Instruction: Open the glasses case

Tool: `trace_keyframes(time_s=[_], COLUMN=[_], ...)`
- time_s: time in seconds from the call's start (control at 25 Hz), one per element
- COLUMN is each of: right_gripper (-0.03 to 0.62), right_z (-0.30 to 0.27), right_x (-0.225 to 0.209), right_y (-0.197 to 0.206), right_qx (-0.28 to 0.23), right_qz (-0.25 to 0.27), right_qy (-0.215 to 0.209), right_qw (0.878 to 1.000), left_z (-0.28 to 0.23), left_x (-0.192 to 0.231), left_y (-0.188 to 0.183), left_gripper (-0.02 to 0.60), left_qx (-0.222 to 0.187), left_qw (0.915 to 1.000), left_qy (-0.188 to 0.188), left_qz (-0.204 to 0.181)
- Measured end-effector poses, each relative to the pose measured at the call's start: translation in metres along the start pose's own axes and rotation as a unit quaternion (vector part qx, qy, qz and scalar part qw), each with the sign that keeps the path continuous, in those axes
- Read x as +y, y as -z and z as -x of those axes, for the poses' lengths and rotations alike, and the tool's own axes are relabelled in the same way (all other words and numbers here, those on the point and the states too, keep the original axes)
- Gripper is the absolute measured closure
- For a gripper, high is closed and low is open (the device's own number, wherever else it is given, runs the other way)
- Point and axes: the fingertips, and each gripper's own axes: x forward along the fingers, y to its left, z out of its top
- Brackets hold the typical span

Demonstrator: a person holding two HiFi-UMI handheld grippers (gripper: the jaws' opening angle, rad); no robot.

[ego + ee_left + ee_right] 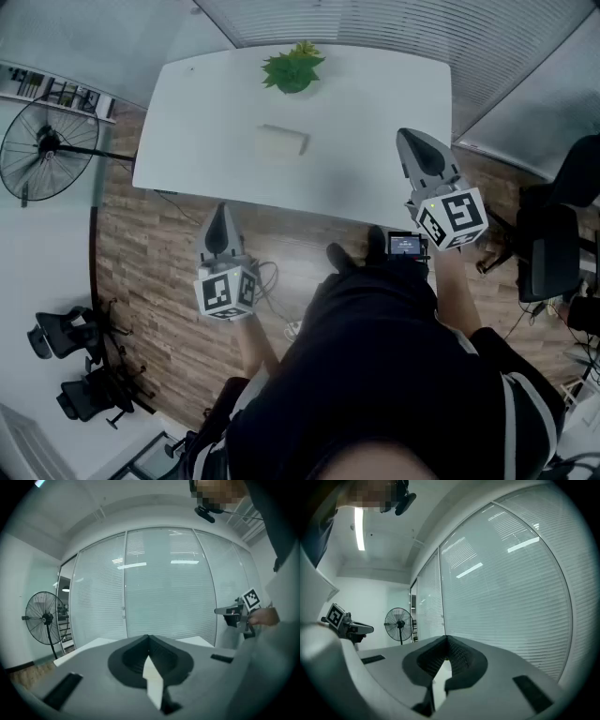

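Glasses case (281, 141): a pale, flat, oblong box lying on the white table (187, 141), just on the near side of the green plant (293, 68).
Position relative to grippers: well apart from both; neither touches it, and the opening has not begun.
Left gripper (222, 217): jaws pressed together at the tips, nothing between them; it hangs off the table's near edge, over the wood floor.
Right gripper (417, 150): jaws pressed together, nothing between them; it hangs above the table's right corner.
Likely weight: light, judging by its small, low shape.
Likely stiffness: a hard shell that can take a firm pinch without giving.
Likely surface: smooth, so it may slide on the bare tabletop when pushed.
Where to hold: one gripper across the lower half at a short end to pin it down.
Where to open: the other gripper at the lid's long front edge; the seam is too small to see here.
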Motion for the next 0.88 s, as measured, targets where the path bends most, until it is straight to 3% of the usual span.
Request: trace_keyframes(time_s=[0.24, 0.44, 0.68, 0.88], right_gripper=[0.58, 0.58, 0.58, 0.58], right_z=[-0.003, 0.0, 0.007, 0.004], right_x=[-0.006, -0.017, -0.027, -0.023], right_y=[0.004, 0.011, 0.016, 0.038], right_qx=[-0.001, -0.002, -0.03, -0.013], right_qz=[-0.002, -0.016, -0.028, -0.04], right_qy=[-0.008, -0.014, -0.05, -0.058], right_qw=[1.0, 1.0, 0.998, 0.997], left_z=[-0.004, -0.014, -0.02, -0.01], left_x=[-0.006, -0.023, -0.037, -0.031], left_y=[0.0, 0.001, -0.004, 0.006], left_gripper=[0.581, 0.581, 0.581, 0.581], left_qx=[0.005, 0.032, 0.03, 0.046], left_qw=[1.0, 0.9959, 0.9964, 0.9961], left_qy=[-0.006, -0.016, -0.018, -0.037], left_qz=[-0.005, -0.083, -0.077, -0.065])
